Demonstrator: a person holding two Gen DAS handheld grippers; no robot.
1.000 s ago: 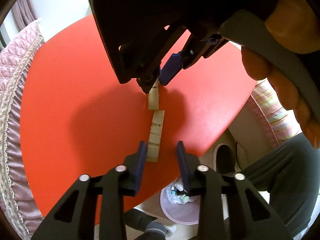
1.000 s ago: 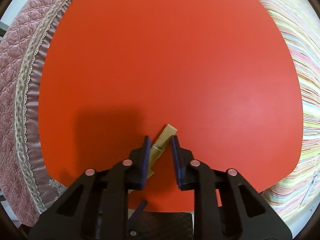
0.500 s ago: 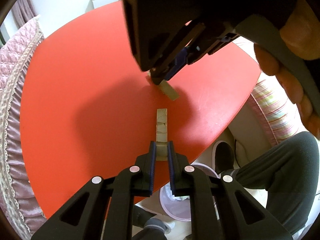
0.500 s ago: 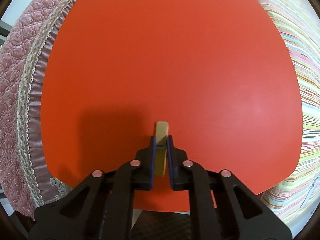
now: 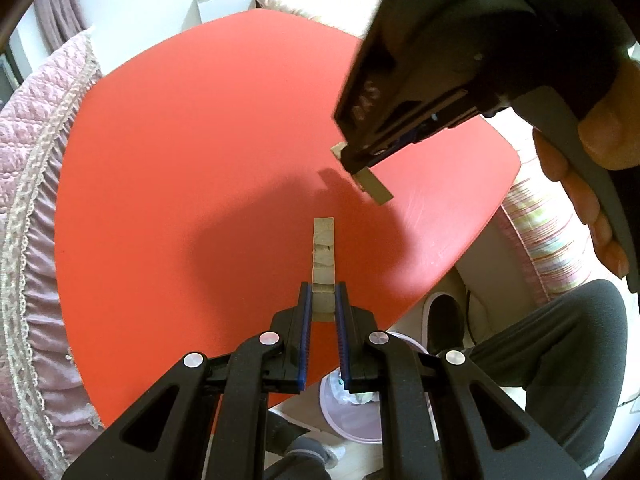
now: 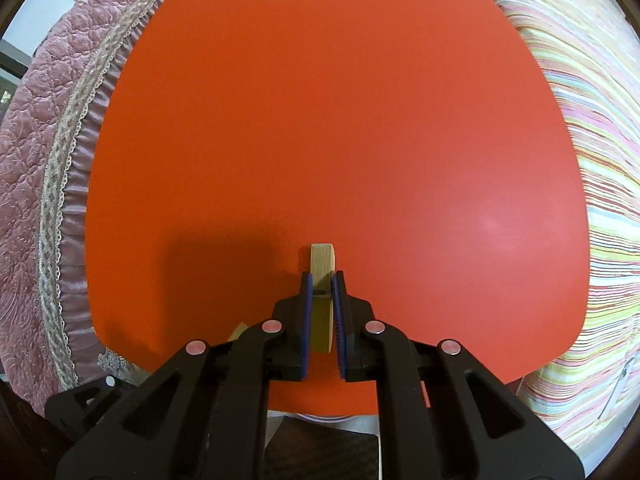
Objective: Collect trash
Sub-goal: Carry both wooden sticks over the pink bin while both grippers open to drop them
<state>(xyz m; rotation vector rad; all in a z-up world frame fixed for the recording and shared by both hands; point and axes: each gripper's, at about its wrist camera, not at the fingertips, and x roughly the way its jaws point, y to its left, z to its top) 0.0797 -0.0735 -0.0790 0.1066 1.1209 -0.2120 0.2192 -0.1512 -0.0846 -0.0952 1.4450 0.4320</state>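
Observation:
My left gripper (image 5: 323, 298) is shut on a notched wooden stick (image 5: 323, 252) and holds it just above the red table (image 5: 180, 160). My right gripper (image 6: 320, 286) is shut on a second, smooth wooden piece (image 6: 321, 266) and holds it clear above the table. In the left wrist view the right gripper (image 5: 360, 160) hangs at the upper right with its wooden piece (image 5: 374, 186) sticking out below the fingers, casting a shadow on the red top.
A pink trash bin (image 5: 360, 412) with crumpled waste stands on the floor under the table's near edge. A person's grey-trousered leg (image 5: 560, 360) and a slipper (image 5: 442, 320) are beside it. Pink quilted (image 6: 40, 160) and striped fabrics (image 6: 592, 140) flank the table.
Both grippers closed on their wooden pieces. The right gripper then lifted its piece up and to the right, away from the stick in the left gripper.

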